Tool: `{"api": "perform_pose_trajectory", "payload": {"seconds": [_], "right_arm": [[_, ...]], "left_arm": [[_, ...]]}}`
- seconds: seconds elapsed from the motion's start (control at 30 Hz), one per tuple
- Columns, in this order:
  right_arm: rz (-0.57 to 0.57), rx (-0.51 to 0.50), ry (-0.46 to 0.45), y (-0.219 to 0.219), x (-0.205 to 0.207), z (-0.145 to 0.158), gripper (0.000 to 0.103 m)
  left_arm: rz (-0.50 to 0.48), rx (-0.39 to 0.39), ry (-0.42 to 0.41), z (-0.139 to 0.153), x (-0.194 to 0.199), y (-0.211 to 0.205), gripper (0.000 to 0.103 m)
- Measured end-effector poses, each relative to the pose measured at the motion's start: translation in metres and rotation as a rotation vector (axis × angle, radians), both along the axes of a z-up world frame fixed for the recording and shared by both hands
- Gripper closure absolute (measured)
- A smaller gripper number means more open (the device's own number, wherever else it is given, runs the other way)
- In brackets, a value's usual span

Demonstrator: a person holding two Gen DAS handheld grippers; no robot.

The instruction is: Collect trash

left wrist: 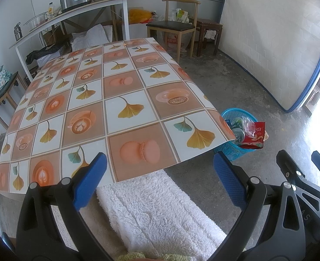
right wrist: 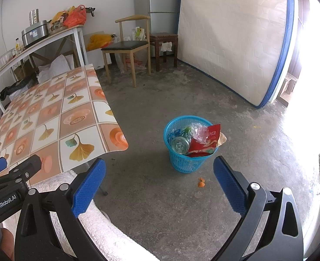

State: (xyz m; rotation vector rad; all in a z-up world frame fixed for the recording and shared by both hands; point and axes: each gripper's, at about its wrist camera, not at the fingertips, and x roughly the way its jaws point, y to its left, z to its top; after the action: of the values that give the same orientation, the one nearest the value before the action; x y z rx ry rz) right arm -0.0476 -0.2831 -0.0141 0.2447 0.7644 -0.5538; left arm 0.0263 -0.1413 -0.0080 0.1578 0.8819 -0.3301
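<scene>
Both grippers, left (left wrist: 160, 180) and right (right wrist: 160, 182), stood apart and empty. Basket (right wrist: 187, 163) was full; table (left wrist: 116, 100) bare. Peel (right wrist: 201, 182) lay beside basket: likely next pick, right gripper lowering over it.

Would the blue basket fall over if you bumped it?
Probably, fairly easily. The blue basket looks like thin mesh plastic, likely light. The red wrapper sticks up past its rim, and its base narrows, so a push might tip it.

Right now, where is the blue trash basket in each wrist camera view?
Left wrist: blue trash basket at right of centre, partly hidden behind the table corner.
Right wrist: basket in full view at centre, standing on the floor.
Shared landmark: the red snack bag poking out of it.
</scene>
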Motion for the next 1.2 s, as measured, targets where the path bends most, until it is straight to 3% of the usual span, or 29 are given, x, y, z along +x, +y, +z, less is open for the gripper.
{"api": "perform_pose_trajectory", "payload": {"seconds": [1.2], "right_arm": [[-0.002, -0.003, -0.003, 0.0008, -0.0012, 0.0001, 0.006]], "left_arm": [[0.002, -0.002, -0.004, -0.0013, -0.0020, 0.0006, 0.008]]}}
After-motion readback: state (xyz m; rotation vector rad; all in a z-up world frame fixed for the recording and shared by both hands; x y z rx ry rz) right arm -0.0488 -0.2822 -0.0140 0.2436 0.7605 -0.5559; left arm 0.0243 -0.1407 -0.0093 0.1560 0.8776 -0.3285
